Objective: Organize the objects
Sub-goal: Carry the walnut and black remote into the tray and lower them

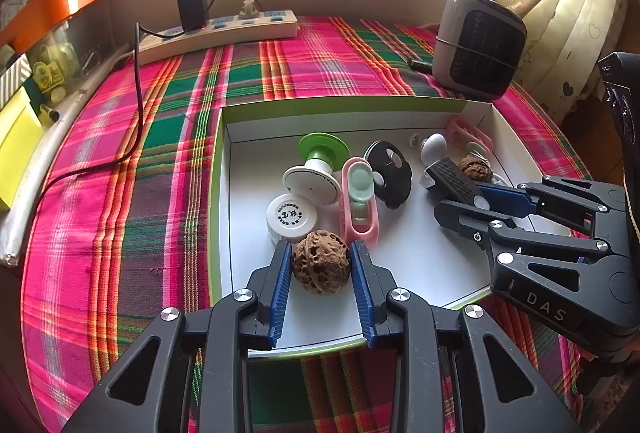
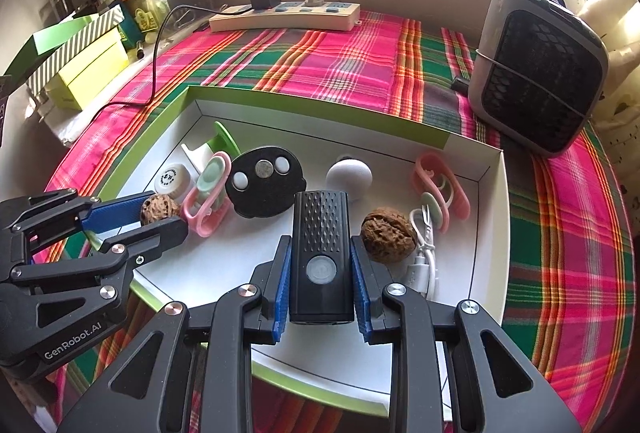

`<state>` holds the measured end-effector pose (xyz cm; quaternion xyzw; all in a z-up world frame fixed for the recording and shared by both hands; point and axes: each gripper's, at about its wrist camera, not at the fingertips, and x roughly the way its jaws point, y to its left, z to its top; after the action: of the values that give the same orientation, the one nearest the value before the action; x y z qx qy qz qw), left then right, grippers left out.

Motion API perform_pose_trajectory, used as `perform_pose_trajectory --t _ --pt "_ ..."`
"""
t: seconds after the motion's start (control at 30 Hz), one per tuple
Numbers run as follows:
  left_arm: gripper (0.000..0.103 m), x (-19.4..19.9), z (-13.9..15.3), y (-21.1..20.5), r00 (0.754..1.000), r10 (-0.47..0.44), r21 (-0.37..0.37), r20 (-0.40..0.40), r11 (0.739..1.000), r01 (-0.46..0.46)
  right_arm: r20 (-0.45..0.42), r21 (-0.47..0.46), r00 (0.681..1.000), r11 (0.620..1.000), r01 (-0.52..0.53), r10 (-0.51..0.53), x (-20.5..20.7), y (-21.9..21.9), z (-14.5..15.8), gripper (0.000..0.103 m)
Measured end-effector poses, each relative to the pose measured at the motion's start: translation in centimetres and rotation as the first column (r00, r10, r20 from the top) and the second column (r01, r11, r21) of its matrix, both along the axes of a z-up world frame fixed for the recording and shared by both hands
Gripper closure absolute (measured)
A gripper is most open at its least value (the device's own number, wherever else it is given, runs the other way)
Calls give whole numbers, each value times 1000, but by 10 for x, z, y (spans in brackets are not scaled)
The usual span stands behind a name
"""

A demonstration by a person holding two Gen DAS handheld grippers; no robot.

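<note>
Both grippers are inside the white box [image 1: 224, 169] with the green rim, and each one has an object between its fingers, so I judge that the step in hand is the grasp itself, just before the objects are lifted.

The left gripper [image 1: 322, 265] is clamped on a brown walnut [image 1: 320, 267]. Its two blue pads touch the walnut on the left and on the right side, and the walnut sits near the fingertips, not deep between the fingers. It lies near the front edge of the box, toward the left front corner, just beside a small white jar [image 1: 291, 219] and a pink clip [image 1: 358, 207].

The right gripper [image 2: 321, 261] is clamped on a black bike light [image 2: 322, 253]. The pads press on its two long sides, and the body of the light runs along the fingers, so its far end stands out beyond the fingertips. It is near the front edge of the box, about in the middle. A second walnut [image 2: 387, 235] lies just beside the right finger, and a white cable [image 2: 424, 253] lies at the other side of this walnut.

The next move, in my opinion, calls for a straight lift of each hand. The walnut is round and hard and can slip from the pads. The right hand must rise without pushing the second walnut or catching the cable. Where the objects should go I cannot tell from these views.
</note>
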<state>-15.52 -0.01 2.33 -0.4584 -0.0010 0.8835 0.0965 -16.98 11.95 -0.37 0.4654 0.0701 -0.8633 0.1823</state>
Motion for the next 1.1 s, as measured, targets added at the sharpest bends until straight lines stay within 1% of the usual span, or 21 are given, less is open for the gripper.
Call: perform_pose_trajectory --t 0.97,1.1 --pt "75 0 0 -1 1000 7 -6 3 1000 -7 8 -24 1000 1000 12 -12 2 3 0 75" --pt "73 -1 0 0 1000 7 -1 4 1000 -7 10 -31 1000 999 14 -14 3 3 0 75"
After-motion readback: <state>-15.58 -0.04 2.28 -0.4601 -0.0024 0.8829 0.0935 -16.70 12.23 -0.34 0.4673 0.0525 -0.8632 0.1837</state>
